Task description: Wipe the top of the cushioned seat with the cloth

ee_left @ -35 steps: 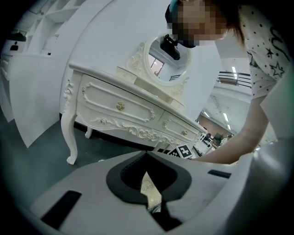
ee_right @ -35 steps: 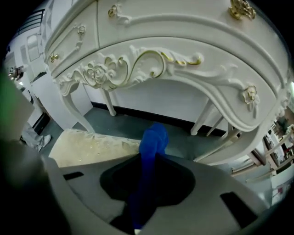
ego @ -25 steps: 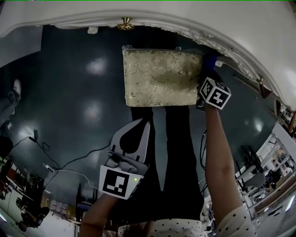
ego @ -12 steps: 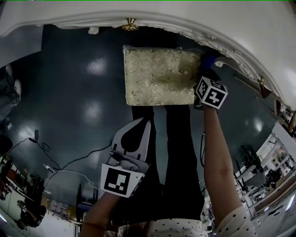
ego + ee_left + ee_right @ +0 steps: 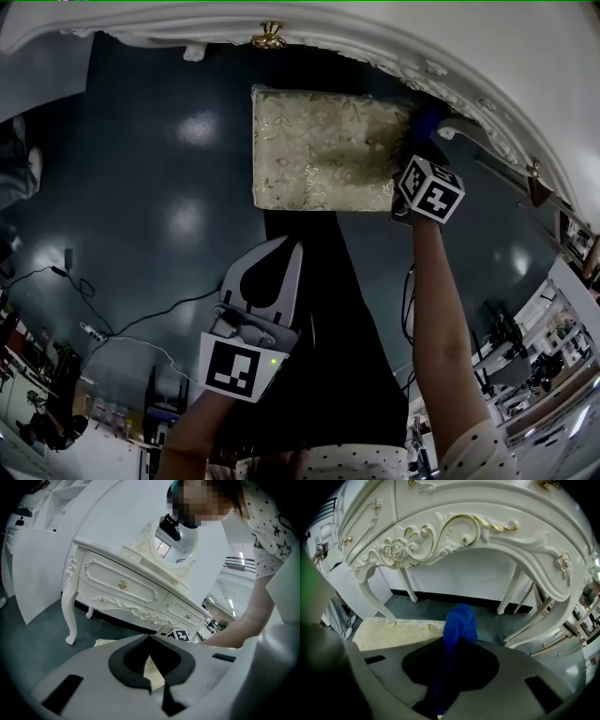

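Cushioned seat (image 5: 323,150) noted at upper centre of head view. Left tongs (image 5: 291,251) are held low at lower centre, closed on nothing, judged parked clear of the wiping path. Blue cloth (image 5: 459,620) is clamped in right tongs (image 5: 450,641) at the seat's right edge, judged poised for a wipe.

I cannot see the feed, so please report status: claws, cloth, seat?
Left claw shut, empty. Right claw shut on blue cloth at right edge of cushioned seat. Nothing lies on seat.

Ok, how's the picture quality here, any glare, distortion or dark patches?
Head view: heavy fisheye bowing the dressing table, lamp glare on the dark floor. Left gripper view: black corners, mosaic patch at the top. Right gripper view: dim, blue cloth clear, fingers near the lens soft.
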Action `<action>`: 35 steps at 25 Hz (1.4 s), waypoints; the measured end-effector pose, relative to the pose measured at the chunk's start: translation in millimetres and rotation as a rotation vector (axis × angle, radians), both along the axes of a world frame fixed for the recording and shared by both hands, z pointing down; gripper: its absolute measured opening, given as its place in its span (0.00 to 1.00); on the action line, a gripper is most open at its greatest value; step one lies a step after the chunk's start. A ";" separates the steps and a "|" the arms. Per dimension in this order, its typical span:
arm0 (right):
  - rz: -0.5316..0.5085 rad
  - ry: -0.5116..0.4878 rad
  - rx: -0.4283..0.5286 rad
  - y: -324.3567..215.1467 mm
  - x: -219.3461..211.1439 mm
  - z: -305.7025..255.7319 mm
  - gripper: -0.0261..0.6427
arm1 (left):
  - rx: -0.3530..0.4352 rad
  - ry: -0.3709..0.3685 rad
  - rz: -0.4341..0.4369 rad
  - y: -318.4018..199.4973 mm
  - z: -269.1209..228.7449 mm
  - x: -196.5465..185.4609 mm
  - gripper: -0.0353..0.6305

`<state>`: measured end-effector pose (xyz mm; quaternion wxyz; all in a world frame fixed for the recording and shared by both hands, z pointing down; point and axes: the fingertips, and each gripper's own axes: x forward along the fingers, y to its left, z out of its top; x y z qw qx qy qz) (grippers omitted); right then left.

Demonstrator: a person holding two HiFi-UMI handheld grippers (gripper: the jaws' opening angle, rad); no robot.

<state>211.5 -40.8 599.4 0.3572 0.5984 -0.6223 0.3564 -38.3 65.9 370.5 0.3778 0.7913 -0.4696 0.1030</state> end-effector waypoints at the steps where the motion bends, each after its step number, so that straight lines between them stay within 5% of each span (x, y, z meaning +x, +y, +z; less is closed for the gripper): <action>1: 0.003 -0.006 0.004 0.2 -0.1 0.2 0.16 | 0.009 -0.009 0.013 0.3 -1.6 2.1 0.05; 13: 0.103 0.009 0.052 0.3 1.9 -3.4 0.16 | 0.040 -0.091 0.047 6.6 -3.2 -1.0 0.05; 19: 0.130 0.022 0.052 0.6 2.2 -3.3 0.16 | 0.034 -0.089 -0.062 6.9 -2.1 -8.5 0.05; 35: 0.025 0.018 0.054 -4.7 -32.8 -6.4 0.16 | 0.020 -0.091 -0.125 11.5 0.7 -14.2 0.05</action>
